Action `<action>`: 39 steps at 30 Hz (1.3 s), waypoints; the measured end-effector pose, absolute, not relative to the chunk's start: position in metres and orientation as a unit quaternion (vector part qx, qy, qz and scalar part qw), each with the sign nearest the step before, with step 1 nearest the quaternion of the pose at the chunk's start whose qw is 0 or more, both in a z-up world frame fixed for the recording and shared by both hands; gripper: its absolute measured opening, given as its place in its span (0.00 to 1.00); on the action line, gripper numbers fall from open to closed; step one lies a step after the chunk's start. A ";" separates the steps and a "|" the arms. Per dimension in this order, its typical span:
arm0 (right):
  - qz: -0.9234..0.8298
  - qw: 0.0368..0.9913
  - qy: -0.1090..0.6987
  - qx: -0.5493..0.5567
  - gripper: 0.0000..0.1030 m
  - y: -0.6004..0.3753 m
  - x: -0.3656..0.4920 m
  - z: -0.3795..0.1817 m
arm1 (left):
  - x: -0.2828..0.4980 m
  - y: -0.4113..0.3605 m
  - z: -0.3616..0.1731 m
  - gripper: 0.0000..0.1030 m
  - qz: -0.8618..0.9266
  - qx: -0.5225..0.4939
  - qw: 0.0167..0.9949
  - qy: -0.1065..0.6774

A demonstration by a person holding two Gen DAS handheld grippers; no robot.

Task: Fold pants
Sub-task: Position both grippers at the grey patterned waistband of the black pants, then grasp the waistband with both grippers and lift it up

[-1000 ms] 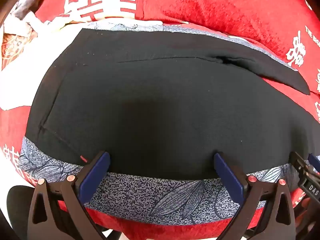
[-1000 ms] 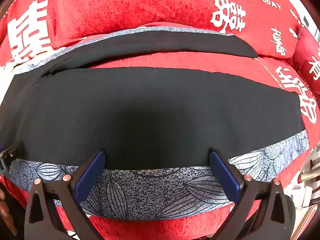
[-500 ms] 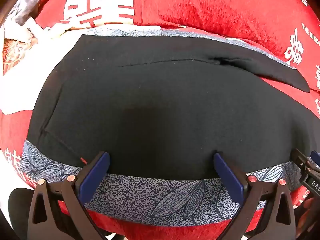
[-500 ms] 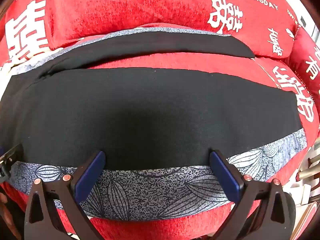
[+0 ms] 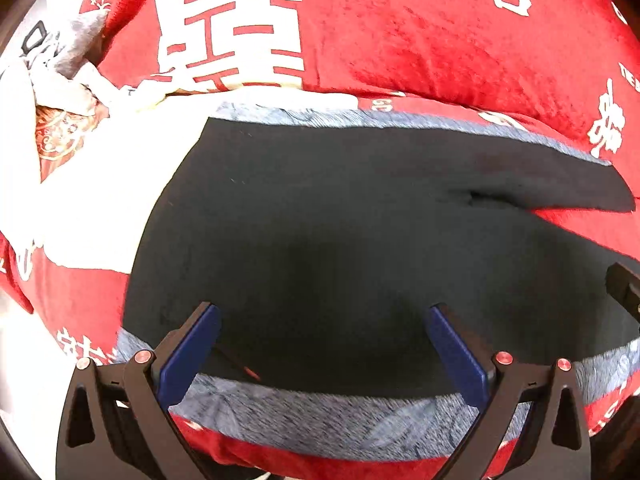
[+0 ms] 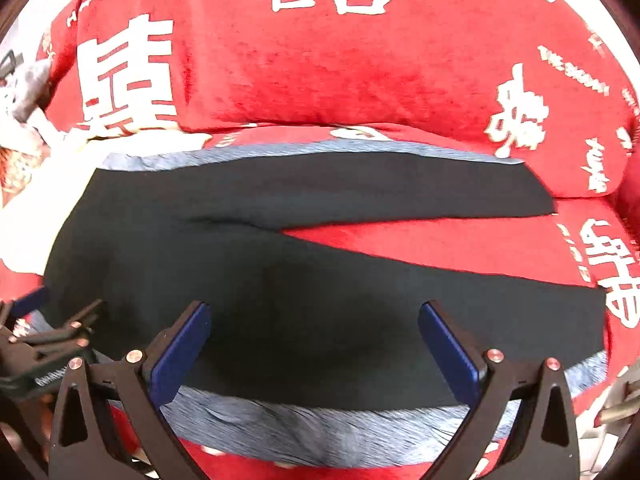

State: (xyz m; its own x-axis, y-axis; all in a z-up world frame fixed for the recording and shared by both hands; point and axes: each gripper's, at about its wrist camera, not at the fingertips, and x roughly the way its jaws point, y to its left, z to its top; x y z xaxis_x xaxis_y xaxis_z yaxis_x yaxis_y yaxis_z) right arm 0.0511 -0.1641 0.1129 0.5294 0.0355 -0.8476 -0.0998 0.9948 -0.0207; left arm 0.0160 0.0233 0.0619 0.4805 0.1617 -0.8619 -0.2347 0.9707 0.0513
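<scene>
Black pants with blue-grey leaf-print side bands lie spread flat on a red sofa seat, the two legs running right in a narrow V; they show in the left wrist view [image 5: 340, 220] and the right wrist view [image 6: 280, 264]. My left gripper [image 5: 322, 318] is open and empty, its blue pads over the near waist part. My right gripper [image 6: 314, 316] is open and empty over the near leg. The left gripper also shows at the left edge of the right wrist view [image 6: 44, 340].
The red sofa cover with white characters [image 6: 320, 60] rises behind the pants as a backrest. A pile of white and grey cloth [image 5: 60, 80] lies at the far left. A light patch of the cover [image 5: 100, 208] borders the waistband. The seat's front edge is just below the grippers.
Both grippers have pulled back and tilted up, so more of the backrest and both pant legs show. The pants have not moved. Both grippers stay open.
</scene>
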 end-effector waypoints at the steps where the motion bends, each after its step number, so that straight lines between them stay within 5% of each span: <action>1: 0.043 0.873 0.485 -0.030 1.00 -0.163 0.058 0.114 | 0.019 0.024 0.064 1.00 0.119 -0.034 0.861 0.493; 14: 0.075 0.864 0.489 -0.090 1.00 -0.106 0.127 0.106 | 0.076 0.052 0.070 1.00 0.150 -0.028 0.857 0.492; 23: 0.100 0.823 0.546 -0.121 1.00 -0.061 0.214 0.049 | 0.144 0.072 0.027 1.00 0.165 -0.016 0.825 0.540; 39: 0.011 0.806 0.589 -0.047 1.00 -0.181 0.245 0.013 | 0.155 0.091 0.002 1.00 0.180 0.005 0.819 0.544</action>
